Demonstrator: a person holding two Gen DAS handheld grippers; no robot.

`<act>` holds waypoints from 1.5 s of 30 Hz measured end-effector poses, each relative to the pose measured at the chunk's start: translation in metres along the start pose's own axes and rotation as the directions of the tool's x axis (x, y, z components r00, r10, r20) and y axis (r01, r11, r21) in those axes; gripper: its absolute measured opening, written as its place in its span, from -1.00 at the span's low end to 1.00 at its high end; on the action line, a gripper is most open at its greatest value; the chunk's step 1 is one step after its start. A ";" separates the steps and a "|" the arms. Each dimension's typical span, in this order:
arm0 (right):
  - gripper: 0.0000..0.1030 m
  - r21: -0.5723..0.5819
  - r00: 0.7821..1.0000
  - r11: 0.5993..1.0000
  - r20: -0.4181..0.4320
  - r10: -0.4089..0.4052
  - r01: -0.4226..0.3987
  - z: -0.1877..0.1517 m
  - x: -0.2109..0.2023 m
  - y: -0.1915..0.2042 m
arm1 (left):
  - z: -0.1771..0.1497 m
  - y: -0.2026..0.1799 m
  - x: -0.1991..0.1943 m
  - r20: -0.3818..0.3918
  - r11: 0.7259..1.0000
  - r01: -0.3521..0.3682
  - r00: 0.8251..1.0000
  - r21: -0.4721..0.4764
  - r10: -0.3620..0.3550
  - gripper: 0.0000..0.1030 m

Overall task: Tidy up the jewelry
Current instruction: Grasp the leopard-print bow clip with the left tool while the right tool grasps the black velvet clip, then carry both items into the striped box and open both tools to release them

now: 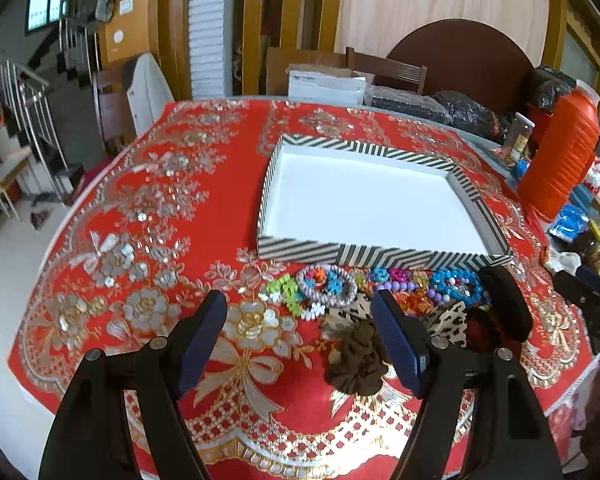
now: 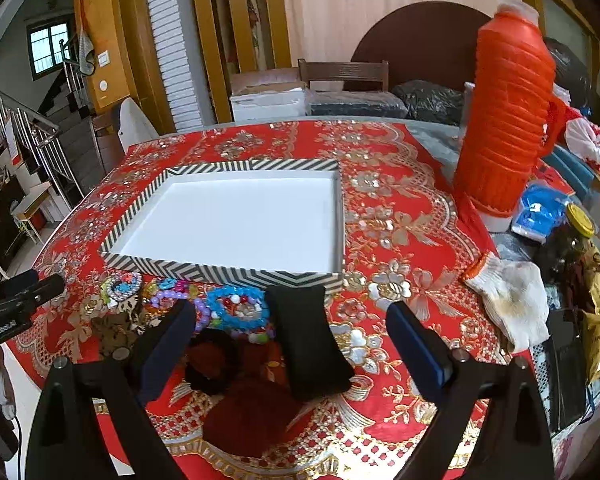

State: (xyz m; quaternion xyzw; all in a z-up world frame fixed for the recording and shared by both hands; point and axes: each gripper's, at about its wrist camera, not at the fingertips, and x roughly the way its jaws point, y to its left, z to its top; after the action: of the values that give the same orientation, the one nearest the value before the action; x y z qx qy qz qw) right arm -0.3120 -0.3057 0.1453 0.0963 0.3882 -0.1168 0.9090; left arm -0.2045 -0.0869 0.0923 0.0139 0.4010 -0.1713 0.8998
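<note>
A shallow striped tray (image 1: pixel 300 250) with a white, empty inside sits on the red tablecloth; it also shows in the right wrist view (image 2: pixel 220 270). In front of it lies a row of bead bracelets: a lilac one (image 1: pixel 326 286), a blue one (image 1: pixel 458 285) (image 2: pixel 238 306), and purple beads (image 2: pixel 172 296). Nearer lie a brown scrunchie (image 1: pixel 358 360), a leopard scrunchie (image 1: pixel 450 322), a dark red scrunchie (image 2: pixel 252 420) and a black headband (image 1: pixel 506 302) (image 2: pixel 308 340). My left gripper (image 1: pixel 300 320) is open above the bracelets. My right gripper (image 2: pixel 292 328) is open over the black headband.
An orange thermos (image 2: pixel 506 120) stands right of the tray. A white work glove (image 2: pixel 512 300), a jar (image 2: pixel 576 240) and blue packets (image 2: pixel 540 212) crowd the right edge. Chairs and boxes stand behind the table. A staircase is at far left.
</note>
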 end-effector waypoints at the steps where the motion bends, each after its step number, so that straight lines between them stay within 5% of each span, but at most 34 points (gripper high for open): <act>1: 0.90 0.003 1.000 1.000 -0.003 0.000 0.000 0.000 0.001 -0.002 | -0.001 0.004 0.001 -0.010 1.000 0.019 1.000 -0.022 -0.019 0.48; 5: 0.90 0.024 1.000 1.000 -0.025 -0.006 0.006 -0.004 0.008 -0.014 | -0.004 0.011 0.006 -0.049 0.996 0.071 0.996 -0.060 -0.074 0.48; 12: 0.90 0.056 0.998 0.998 -0.060 0.019 -0.016 -0.013 0.016 -0.031 | -0.020 -0.008 0.024 -0.113 0.988 0.156 0.982 0.013 -0.154 0.48; 27: 0.78 0.032 0.991 0.998 -0.121 0.052 -0.048 -0.013 0.054 -0.033 | -0.021 -0.033 0.062 -0.161 0.977 0.206 0.968 0.057 -0.194 0.46; 28: 0.72 0.021 0.990 0.998 -0.133 0.057 -0.055 -0.013 0.061 -0.030 | -0.022 -0.034 0.064 -0.166 0.975 0.212 0.966 0.059 -0.200 0.42; 30: 0.59 0.010 0.986 0.998 -0.156 0.065 -0.064 -0.014 0.072 -0.026 | -0.025 -0.036 0.070 -0.191 0.968 0.245 0.954 0.056 -0.230 0.03; 32: 0.06 0.009 0.981 0.997 -0.179 0.080 -0.079 -0.017 0.084 -0.024 | -0.026 -0.037 0.075 -0.218 0.963 0.263 0.945 0.059 -0.245 -0.32; 34: -0.30 0.048 0.975 0.992 -0.188 0.120 -0.113 -0.022 0.093 -0.028 | -0.029 -0.038 0.075 -0.221 0.958 0.276 0.942 0.075 -0.253 -0.47; 37: -0.46 0.062 0.978 0.990 -0.158 0.134 -0.126 -0.025 0.088 -0.030 | -0.028 -0.037 0.063 -0.205 0.956 0.276 0.945 0.096 -0.253 -0.66; 45: -0.59 0.062 0.988 0.989 -0.061 0.140 -0.137 -0.012 0.047 -0.037 | -0.020 -0.027 0.019 -0.194 0.927 0.367 0.918 0.083 -0.346 -0.69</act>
State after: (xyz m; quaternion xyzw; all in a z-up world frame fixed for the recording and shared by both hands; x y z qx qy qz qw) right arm -0.2995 -0.3441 0.1000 0.1529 0.4065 -0.0612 0.8987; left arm -0.2157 -0.1144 0.0678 0.0084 0.4637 -0.3539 0.8122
